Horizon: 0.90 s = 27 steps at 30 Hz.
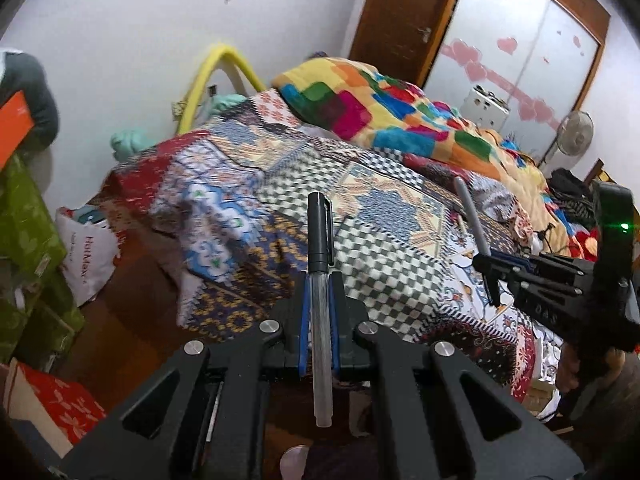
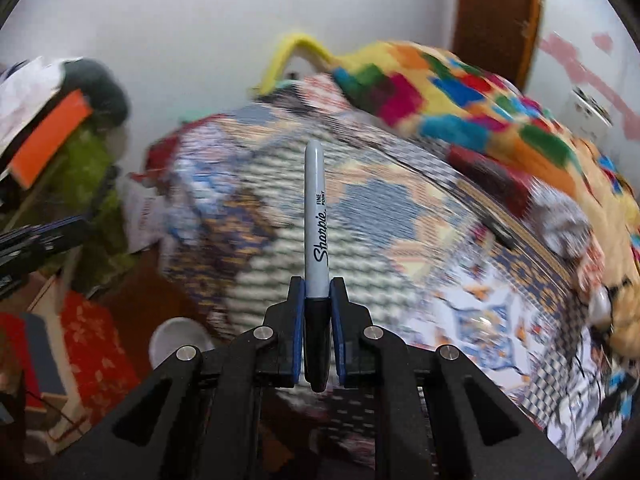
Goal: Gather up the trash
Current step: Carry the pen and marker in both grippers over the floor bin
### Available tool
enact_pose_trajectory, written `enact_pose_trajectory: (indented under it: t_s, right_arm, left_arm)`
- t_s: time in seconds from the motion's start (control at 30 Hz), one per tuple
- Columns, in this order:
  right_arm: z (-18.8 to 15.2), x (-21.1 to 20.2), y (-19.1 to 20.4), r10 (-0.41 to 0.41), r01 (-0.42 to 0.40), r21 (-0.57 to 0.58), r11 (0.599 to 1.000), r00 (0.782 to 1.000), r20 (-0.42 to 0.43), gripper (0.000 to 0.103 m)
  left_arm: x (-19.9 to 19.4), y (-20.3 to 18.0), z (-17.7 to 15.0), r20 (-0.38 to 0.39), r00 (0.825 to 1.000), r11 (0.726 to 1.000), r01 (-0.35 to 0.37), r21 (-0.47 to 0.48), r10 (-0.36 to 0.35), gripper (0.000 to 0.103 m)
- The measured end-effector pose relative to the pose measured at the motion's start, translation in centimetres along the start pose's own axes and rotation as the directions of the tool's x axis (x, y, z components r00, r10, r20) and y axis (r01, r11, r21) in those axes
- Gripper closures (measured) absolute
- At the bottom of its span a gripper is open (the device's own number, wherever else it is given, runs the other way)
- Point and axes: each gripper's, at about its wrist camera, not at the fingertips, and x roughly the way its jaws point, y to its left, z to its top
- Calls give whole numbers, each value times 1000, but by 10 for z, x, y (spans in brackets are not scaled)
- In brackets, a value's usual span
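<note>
1. Your left gripper point(image 1: 320, 292): jaws clamped on a pen point(image 1: 321, 280) with a black cap and clear barrel. The capped end points forward over the bed point(image 1: 248, 184); the bare end runs back between the arms of the gripper.

2. Your right gripper point(image 2: 317, 292): jaws clamped on a Sharpie marker point(image 2: 316, 224), grey barrel forward, black cap end back between the jaws. In the left wrist view the same gripper shows at the right edge, the marker tilted up above the bed's right side.

3. Bed: covered by a patchwork bedspread point(image 1: 360, 256) of checks and medallions. Both held items are lifted off it, above the near end.

4. Multicoloured blanket point(image 1: 360, 108): heaped along the far right side of the bed.

5. White plastic bag point(image 1: 86, 256): on the floor by the bed's left corner, printed lettering on it.

6. Red patterned box point(image 1: 56, 404): on the floor at lower left.

7. The right wrist view is motion-blurred; bedspread detail there is unclear.
</note>
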Motion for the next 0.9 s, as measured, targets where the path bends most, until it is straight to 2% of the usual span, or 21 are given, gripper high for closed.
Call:
enact_pose_trajectory:
  t_s: [0.27,0.4,0.53,0.73,0.9]
  right_arm:
    - [1,9,90,136,-137,-81,987,991,-20,92]
    - [-2,23,127,195,-201,-104,974,979,-65,92]
    - [-8,40,159,223,-238,-137,962,968,-117,92]
    - [-23,73,193,245,-281,-144,949,944,-222,92]
    - [-41,108,213,232,-293,-149,944,916,-328,92]
  left_arm:
    - [-31,55,-27,3,997,994,-82,-71,82,96]
    - [-33,84,-48,-32,991,986,-136,-99,134,96]
    - [-26,113,-69,-87,984,977,-165,-134,155,96]
    - [3,155,-97,-204,971,969,-161,-186,122,96]
    - [34,179,-123,-302,949,962,-160,-224,87,96]
